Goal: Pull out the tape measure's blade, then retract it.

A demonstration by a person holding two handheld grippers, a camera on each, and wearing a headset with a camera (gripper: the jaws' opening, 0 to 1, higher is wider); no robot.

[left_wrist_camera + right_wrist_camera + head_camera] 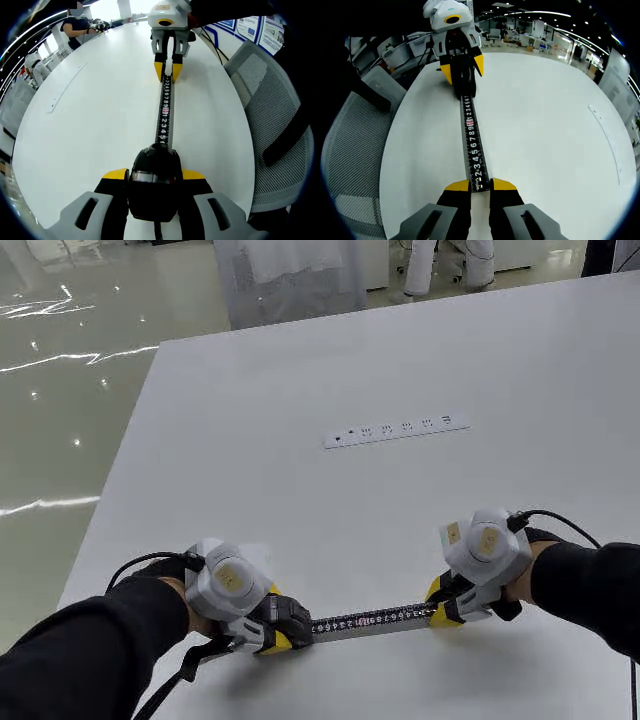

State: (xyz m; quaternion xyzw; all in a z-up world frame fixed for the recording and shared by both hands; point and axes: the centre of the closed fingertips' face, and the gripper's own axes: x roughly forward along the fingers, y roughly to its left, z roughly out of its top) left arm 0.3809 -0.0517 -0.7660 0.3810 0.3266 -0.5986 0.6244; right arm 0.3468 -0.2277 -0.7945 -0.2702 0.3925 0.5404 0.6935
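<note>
A black tape measure case sits clamped between the yellow-tipped jaws of my left gripper, low over the white table; in the head view the case is at the lower left with that gripper around it. The blade runs out to the right, printed numbers up, lying along the tabletop. My right gripper is shut on the blade's end. Seen from the right gripper view, the blade stretches straight away to the case. From the left gripper view the blade reaches the right gripper.
A white power strip lies flat near the table's middle. The table's near edge is close below both grippers. A grey mesh chair stands beside the table. A person stands at the far end in the left gripper view.
</note>
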